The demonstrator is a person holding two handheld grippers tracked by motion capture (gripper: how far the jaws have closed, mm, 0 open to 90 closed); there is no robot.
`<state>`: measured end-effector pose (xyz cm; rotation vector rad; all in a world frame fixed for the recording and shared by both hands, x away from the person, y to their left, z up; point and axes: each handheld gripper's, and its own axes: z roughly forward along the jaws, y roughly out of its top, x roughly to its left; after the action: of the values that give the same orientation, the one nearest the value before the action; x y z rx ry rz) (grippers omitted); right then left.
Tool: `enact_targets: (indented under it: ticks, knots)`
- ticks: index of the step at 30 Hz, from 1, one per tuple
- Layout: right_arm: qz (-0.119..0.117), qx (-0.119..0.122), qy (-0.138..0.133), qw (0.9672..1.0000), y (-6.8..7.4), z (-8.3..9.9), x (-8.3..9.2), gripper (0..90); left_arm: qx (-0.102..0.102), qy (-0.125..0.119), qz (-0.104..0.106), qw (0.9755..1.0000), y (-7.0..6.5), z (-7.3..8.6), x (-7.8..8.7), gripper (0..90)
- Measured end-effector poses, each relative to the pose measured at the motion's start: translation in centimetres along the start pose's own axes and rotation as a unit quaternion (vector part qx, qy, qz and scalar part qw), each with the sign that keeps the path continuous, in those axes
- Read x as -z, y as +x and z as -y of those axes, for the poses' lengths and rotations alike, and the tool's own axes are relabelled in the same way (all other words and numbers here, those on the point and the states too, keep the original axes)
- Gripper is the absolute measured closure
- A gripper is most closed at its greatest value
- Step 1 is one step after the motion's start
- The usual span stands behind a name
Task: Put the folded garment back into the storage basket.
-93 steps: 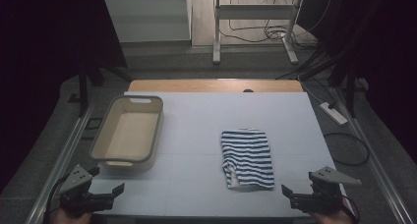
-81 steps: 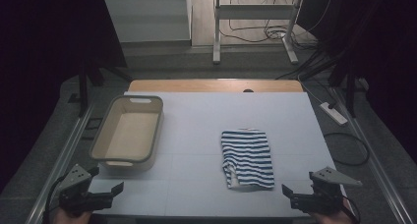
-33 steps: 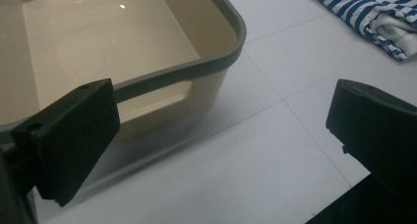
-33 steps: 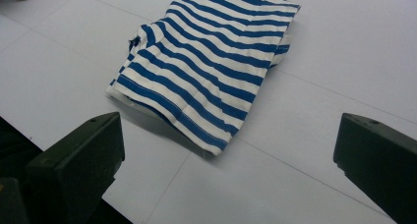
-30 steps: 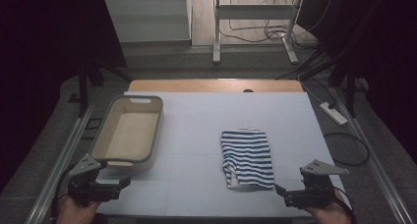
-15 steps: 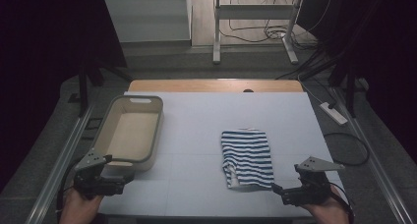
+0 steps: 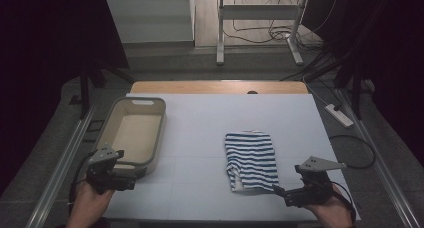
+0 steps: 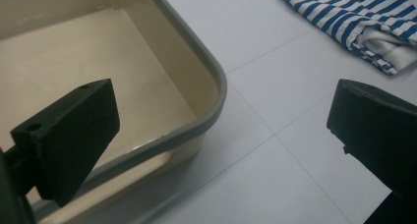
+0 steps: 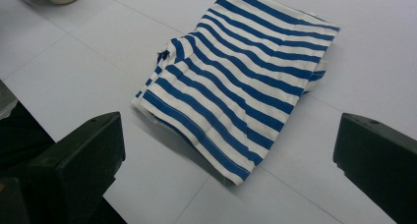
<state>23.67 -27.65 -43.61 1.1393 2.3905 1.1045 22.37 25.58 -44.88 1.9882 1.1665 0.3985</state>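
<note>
A folded striped cloth (image 7: 251,160) is seen flat on the white worktop (image 7: 210,123), right of a beige tub (image 7: 131,132). The left gripper (image 7: 119,176) is held at the tub's near corner, jaws spread. The right gripper (image 7: 281,192) is held just beside the cloth, jaws spread, nothing pinched.

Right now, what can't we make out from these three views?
- Striped cloth: what garment it is; folded, its underside is against the table.
- Tub: its far end is cut off by the top edge in the left gripper view.
- Left hand-held gripper: jaw gap too small and dark in the high view.
- Beyond the table: too dark to read.
</note>
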Motion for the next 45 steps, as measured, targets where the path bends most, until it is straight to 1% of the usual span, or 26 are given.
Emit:
enact_targets:
  ticks: [2, 6, 7, 8, 9, 10, 11, 12, 18, 22, 25, 30, 33, 40, 42, 43, 44, 45]
  knots:
    - [-0.002, 0.002, 0.0, 1.0, 0.0, -0.1, -0.1, 0.0, -0.002, 0.0, 0.008, 1.0, -0.1, -0.4, -0.4, 0.0]
    - [-0.004, 0.006, 0.0, 1.0, 0.0, -0.2, -0.2, 0.0, -0.007, 0.004, 0.015, 0.9998, -0.1, -0.9, -0.8, 0.0]
    - [-0.006, 0.011, 0.0, 0.9999, 0.0, -0.2, -0.3, 0.0, -0.012, 0.011, 0.022, 0.9996, -0.2, -1.2, -1.1, 0.1]
    - [-0.006, 0.011, 0.0, 0.9999, 0.0, -0.2, -0.3, 0.0, -0.012, 0.011, 0.022, 0.9996, -0.2, -1.2, -1.1, 0.3]
    - [-0.008, 0.012, 0.001, 0.9999, 0.0, -0.2, -0.4, 0.0, -0.015, 0.012, 0.028, 0.9994, -0.2, -1.4, -1.4, 0.6]
    - [-0.008, 0.012, 0.001, 0.9999, 0.0, -0.2, -0.4, 0.0, -0.015, 0.012, 0.028, 0.9994, -0.2, -1.4, -1.4, 1.0]
    - [-0.01, 0.014, 0.0, 0.9999, 0.0, -0.3, -0.5, 0.0, -0.01, 0.015, 0.041, 0.999, -0.2, -1.7, -1.7, 1.4]
    - [-0.011, 0.014, 0.0, 0.9998, 0.0, -0.3, -0.5, 0.0, -0.01, 0.013, 0.043, 0.9989, -0.2, -1.8, -1.8, 1.5]
    - [-0.014, 0.015, -0.001, 0.9998, -0.1, -0.4, -0.7, 0.0, -0.018, 0.008, 0.043, 0.9989, -0.5, -2.6, -2.4, 1.4]
    - [-0.018, 0.017, -0.003, 0.9997, 0.0, -0.5, -0.8, 0.0, -0.021, 0.006, 0.046, 0.9987, -0.8, -3.2, -3.0, 0.8]
    - [-0.019, 0.021, -0.002, 0.9996, 0.0, -0.5, -0.9, 0.0, -0.022, 0.003, 0.049, 0.9986, -1.1, -3.7, -3.5, 0.5]
    - [-0.02, 0.031, -0.007, 0.9993, 0.1, -0.6, -0.9, 0.0, -0.032, 0.005, 0.054, 0.998, -1.7, -4.4, -4.6, 0.3]
    - [-0.021, 0.035, -0.004, 0.9991, 0.2, -0.6, -1.0, 0.0, -0.033, 0.007, 0.06, 0.9976, -2.0, -4.8, -5.3, 0.0]
    - [-0.026, 0.047, 0.004, 0.9986, 0.3, -0.6, -1.5, 0.0, -0.035, 0.003, 0.069, 0.997, -2.6, -5.7, -6.6, 0.0]
    - [-0.028, 0.049, 0.005, 0.9984, 0.4, -0.6, -1.7, 0.0, -0.035, 0.002, 0.069, 0.997, -2.7, -5.8, -6.8, 0.0]
    - [-0.029, 0.051, 0.006, 0.9983, 0.4, -0.6, -1.7, 0.0, -0.039, 0.003, 0.07, 0.9968, -2.9, -6.1, -7.2, 0.0]
    - [-0.029, 0.051, 0.006, 0.9982, 0.4, -0.6, -1.8, 0.0, -0.039, 0.003, 0.07, 0.9968, -2.9, -6.1, -7.2, 0.0]
    - [-0.029, 0.052, 0.007, 0.9982, 0.5, -0.6, -1.9, 0.0, -0.043, 0.005, 0.076, 0.9962, -3.1, -6.5, -7.7, 0.0]
